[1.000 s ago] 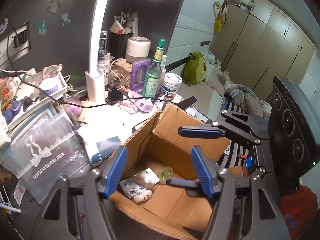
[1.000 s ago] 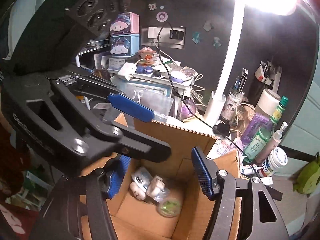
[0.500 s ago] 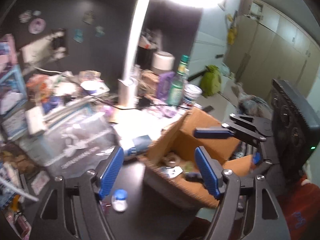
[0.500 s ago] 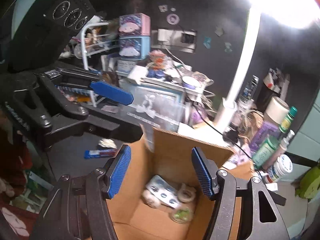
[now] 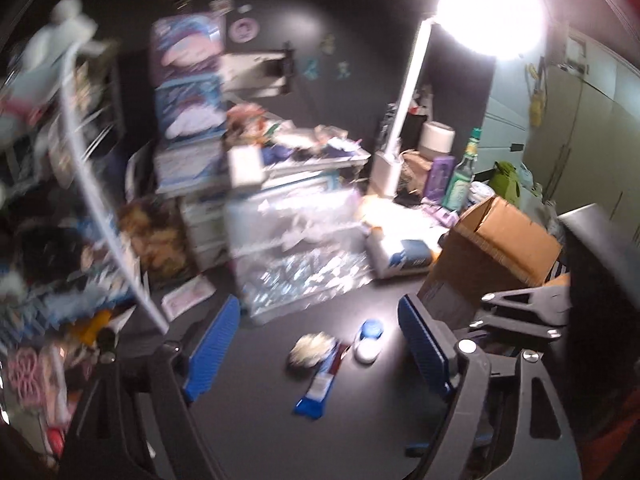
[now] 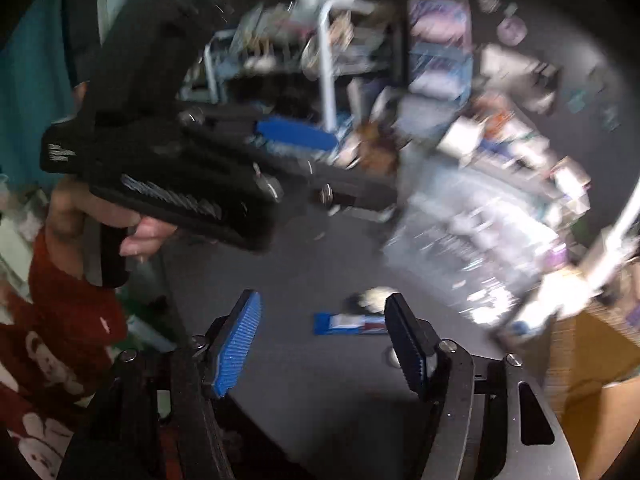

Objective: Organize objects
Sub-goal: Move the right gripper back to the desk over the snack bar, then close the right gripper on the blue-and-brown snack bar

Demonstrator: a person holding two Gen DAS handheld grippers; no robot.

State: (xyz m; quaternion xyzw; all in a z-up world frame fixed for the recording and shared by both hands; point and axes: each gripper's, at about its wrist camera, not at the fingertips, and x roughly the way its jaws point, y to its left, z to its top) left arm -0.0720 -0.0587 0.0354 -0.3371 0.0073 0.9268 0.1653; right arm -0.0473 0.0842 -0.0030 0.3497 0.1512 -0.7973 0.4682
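Both views are blurred by motion. On the dark desk (image 5: 260,408) lie a blue and red flat packet (image 5: 320,380), a small round pale lump (image 5: 310,350) and a blue and white contact-lens case (image 5: 370,340). My left gripper (image 5: 316,344) is open and empty above them. The cardboard box (image 5: 496,244) stands at the right. My right gripper (image 6: 324,336) is open and empty; the packet (image 6: 348,322) lies ahead between its fingers, with the lump (image 6: 372,296) beyond. The left gripper (image 6: 296,132) shows at upper left there.
A clear plastic bag (image 5: 304,256) and stacked boxes stand behind the loose items. A white desk lamp (image 5: 400,120), bottles (image 5: 464,172) and a jar crowd the back right. A wire shelf (image 5: 92,184) full of clutter lines the left. The box corner (image 6: 592,364) is at the right.
Both grippers swung left, away from above the box to over the open desk. The box moved to the right edge of both views; the packet, lump and lens case came into view.
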